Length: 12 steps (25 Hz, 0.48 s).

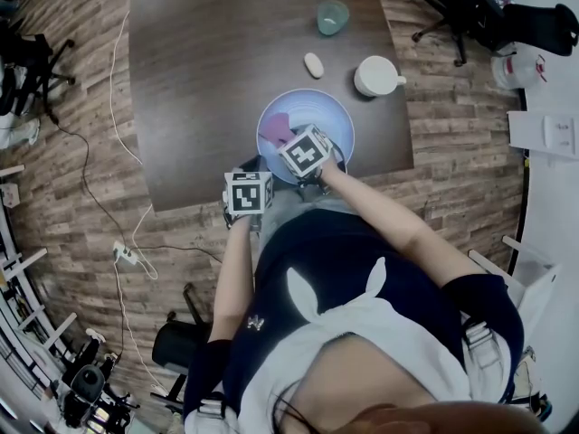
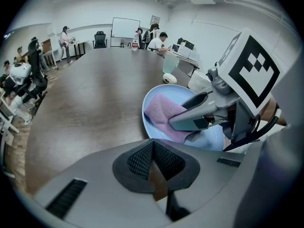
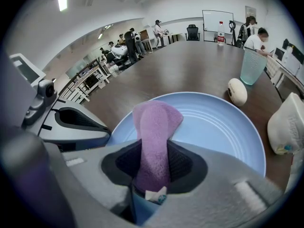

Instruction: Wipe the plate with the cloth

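The cloth (image 3: 154, 127) is soft, nappy purple fabric, matt. The plate (image 3: 213, 122) looks like smooth glazed ceramic, pale blue, with faint ridged rings and a soft sheen. The surface (image 1: 217, 61) is dark wood-grain with a satin finish. The floor (image 1: 81, 197) shows rougher-looking wood planks. The right tool (image 3: 154, 152) has a matt grey plastic shell and black ribbed pads (image 3: 186, 164).

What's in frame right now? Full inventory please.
table: 1, dark brown, centre
plate: 1, light blue, table's near edge
cloth: 1, purple, on plate
tumbler: 1, teal, table's far side
egg-shaped object: 1, cream, beyond plate
mug: 1, white, right of egg-shaped object
left claw: 1, grey, shut and empty, left of plate
right claw: 1, grey, shut on cloth, over plate
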Each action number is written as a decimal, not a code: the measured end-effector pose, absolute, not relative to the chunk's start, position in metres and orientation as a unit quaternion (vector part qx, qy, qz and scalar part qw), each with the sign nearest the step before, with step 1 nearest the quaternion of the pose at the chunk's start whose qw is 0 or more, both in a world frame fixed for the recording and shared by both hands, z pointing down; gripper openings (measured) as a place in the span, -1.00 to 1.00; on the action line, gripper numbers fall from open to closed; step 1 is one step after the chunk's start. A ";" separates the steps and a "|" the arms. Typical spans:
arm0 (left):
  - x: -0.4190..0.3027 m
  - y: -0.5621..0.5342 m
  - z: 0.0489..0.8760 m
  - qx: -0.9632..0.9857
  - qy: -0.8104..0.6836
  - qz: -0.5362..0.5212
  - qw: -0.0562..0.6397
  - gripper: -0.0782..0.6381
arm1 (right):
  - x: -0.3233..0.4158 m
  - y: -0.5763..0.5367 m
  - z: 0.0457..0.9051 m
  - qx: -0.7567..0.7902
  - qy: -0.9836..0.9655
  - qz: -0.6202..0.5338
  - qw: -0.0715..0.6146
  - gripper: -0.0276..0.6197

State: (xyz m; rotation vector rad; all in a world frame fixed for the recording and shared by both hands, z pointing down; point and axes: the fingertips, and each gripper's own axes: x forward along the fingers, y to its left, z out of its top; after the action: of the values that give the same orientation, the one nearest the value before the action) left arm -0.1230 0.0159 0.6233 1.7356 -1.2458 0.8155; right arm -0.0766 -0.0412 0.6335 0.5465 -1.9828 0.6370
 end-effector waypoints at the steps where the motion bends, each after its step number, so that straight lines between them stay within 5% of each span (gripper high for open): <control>1: -0.123 0.016 0.624 0.691 -0.494 0.324 0.416 -0.77 | -0.077 -0.041 0.634 0.224 -0.810 0.264 0.474 -0.51; 12: -0.121 0.017 0.627 0.692 -0.492 0.325 0.416 -0.77 | -0.080 -0.027 0.637 0.213 -0.809 0.284 0.468 -0.51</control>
State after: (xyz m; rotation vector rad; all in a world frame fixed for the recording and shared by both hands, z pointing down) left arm -0.1211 0.0173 0.6266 1.7377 -1.2355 0.8149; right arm -0.0805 -0.0268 0.6370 0.5228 -1.9849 0.6965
